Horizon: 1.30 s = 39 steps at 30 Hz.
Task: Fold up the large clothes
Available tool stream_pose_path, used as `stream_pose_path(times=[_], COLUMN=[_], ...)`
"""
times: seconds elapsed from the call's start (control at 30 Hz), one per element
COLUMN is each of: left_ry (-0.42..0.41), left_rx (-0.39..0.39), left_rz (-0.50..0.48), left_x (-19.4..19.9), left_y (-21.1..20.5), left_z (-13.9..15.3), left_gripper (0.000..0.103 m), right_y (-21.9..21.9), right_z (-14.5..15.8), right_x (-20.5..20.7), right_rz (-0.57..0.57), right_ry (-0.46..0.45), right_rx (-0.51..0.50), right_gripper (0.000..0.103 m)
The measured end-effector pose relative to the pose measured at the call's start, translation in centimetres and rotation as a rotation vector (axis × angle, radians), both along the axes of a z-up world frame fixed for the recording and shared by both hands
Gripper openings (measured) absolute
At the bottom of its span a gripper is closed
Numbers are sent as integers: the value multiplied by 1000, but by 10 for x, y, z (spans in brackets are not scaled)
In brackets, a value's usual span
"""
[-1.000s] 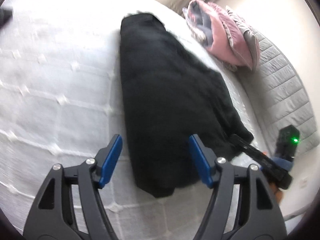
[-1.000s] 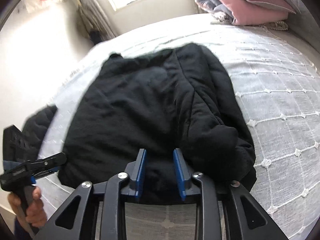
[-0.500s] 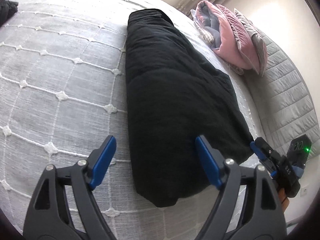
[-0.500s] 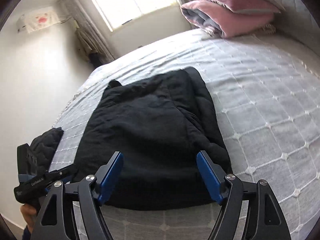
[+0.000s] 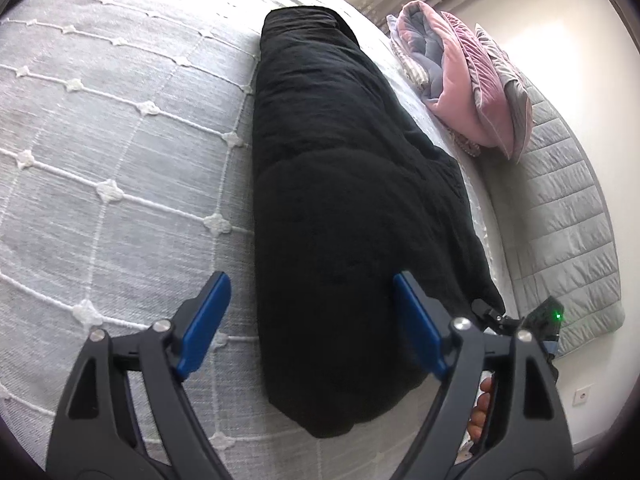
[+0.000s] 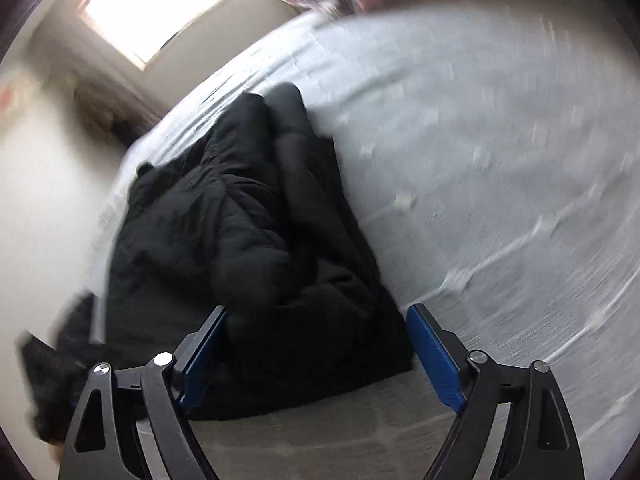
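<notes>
A large black padded coat (image 5: 340, 200) lies folded lengthwise on the grey quilted bed (image 5: 100, 140). It also shows in the right wrist view (image 6: 240, 240), blurred, with a sleeve folded over its body. My left gripper (image 5: 312, 320) is open and empty, its blue pads hovering over the coat's near end. My right gripper (image 6: 316, 348) is open and empty, just above the coat's near edge. The right gripper's body (image 5: 544, 320), with a green light, shows past the coat in the left wrist view.
Pink and grey folded bedding and pillows (image 5: 460, 88) sit at the head of the bed against the grey padded headboard (image 5: 568, 220). Another dark garment (image 6: 52, 364) lies at the bed's left edge. A window (image 6: 160, 4) is beyond.
My right gripper opened, letting go of the coat's edge, then swung so its view is blurred. My left gripper stayed open and moved slightly nearer the coat.
</notes>
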<state>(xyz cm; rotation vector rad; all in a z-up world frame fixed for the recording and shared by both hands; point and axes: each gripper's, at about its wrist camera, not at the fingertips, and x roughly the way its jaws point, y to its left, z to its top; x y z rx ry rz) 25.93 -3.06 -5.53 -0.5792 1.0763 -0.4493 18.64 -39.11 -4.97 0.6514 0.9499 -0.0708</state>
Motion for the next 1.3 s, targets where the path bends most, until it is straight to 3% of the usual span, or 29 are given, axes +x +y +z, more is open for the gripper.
stream_pose_path(times=[0.03, 0.2, 0.37, 0.57, 0.7, 0.87, 0.97, 1.2, 1.3], left_ry=[5, 27, 22, -22, -23, -5, -22, -66, -75], left_rx=[-9, -34, -44, 48, 51, 23, 50, 157, 191], left_rz=[-3, -19, -28, -17, -17, -23, -11, 17, 30], left_x=[1, 3, 3, 1, 4, 8, 5, -3, -4], left_y=[-1, -10, -21, -41, -44, -42, -45, -53, -54], left_z=[-2, -8, -9, -5, -9, -12, -10, 1, 5], left_gripper=[85, 91, 92, 100, 102, 102, 99, 80, 70], right_y=[-7, -17, -17, -15, -10, -4, 3, 35, 60], right_z=[-5, -22, -25, -28, -27, -26, -22, 6, 27], right_x=[-1, -1, 1, 5, 8, 10, 14, 19, 17], right_rz=[-20, -43, -46, -83, -96, -100, -99, -31, 10], right_ry=[-6, 16, 11, -18, -29, -37, -49, -81, -122], right_rx=[72, 212, 233, 289, 285, 243, 198, -41, -209], right_gripper=[93, 94, 96, 97, 97, 96, 86, 61, 54])
